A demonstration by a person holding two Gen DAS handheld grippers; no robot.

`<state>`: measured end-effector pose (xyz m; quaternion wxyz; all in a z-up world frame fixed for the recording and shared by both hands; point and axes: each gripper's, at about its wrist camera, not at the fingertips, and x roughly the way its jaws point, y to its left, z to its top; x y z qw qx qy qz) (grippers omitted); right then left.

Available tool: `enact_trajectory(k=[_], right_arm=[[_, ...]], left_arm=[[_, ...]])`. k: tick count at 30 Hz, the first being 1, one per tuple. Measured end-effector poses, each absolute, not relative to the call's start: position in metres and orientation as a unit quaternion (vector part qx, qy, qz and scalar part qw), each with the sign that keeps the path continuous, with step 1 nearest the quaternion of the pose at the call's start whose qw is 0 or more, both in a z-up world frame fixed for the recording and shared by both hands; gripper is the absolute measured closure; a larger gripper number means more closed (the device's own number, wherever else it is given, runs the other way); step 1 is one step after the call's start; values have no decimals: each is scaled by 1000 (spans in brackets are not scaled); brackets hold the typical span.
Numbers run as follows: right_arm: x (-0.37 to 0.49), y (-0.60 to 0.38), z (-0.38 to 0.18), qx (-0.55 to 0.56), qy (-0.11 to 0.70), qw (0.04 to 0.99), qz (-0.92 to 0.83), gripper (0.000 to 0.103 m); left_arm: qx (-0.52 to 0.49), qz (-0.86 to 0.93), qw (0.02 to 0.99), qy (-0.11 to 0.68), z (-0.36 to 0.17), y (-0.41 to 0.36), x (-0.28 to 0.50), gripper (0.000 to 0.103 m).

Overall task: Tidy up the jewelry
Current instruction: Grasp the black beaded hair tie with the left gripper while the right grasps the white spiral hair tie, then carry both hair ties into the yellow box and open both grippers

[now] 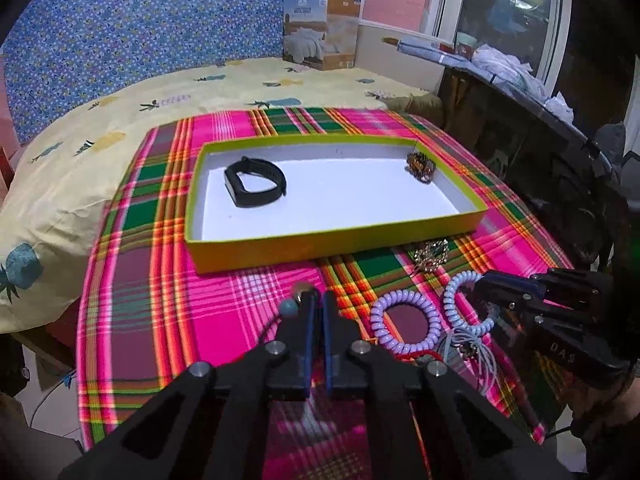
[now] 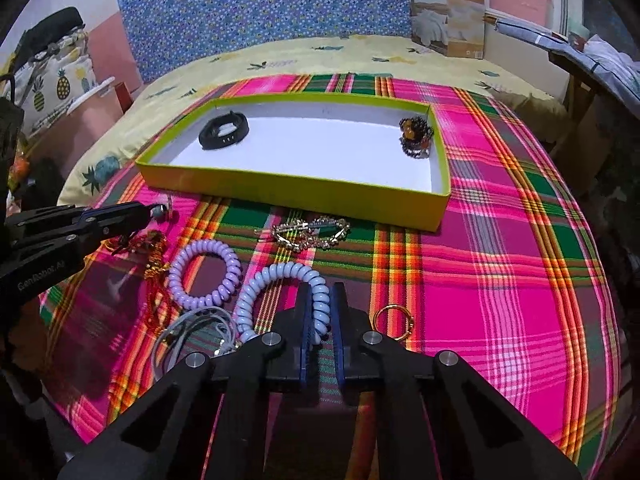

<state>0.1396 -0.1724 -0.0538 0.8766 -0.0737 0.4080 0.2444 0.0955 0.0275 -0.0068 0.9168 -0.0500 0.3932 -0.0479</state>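
Pickup step: right gripper (image 2: 320,312) clenched on blue coil bracelet (image 2: 280,284), left gripper (image 1: 316,304) grasping beaded piece (image 1: 294,300); next, tray (image 2: 296,186) at twelve o'clock.

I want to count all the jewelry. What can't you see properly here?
- Left tongs: the beaded piece they pinch is mostly hidden by the fingers, both views.
- Grey cord tangle: partly behind the right tongs, right view.
- Brown beaded bracelet in the tray: too small for detail.
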Motion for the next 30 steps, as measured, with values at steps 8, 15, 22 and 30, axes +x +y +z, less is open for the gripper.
enact_trajectory(k=[8,15,22,30], right_arm=[[129,-182,-33,-60,384,887,248,94],[122,-186,-17,-55,368,894,249,94],[122,-188,-11,-54,363,896,249,94],[140,-186,4,-58,348,903,246,94]], left_arm=[[-64,-53,927,366,21,36,81,99],[-61,-58,932,352,37,34,74,99],[-54,-59,934,348,44,31,77,99],[-44,-53,936,346,52,32,100,99]])
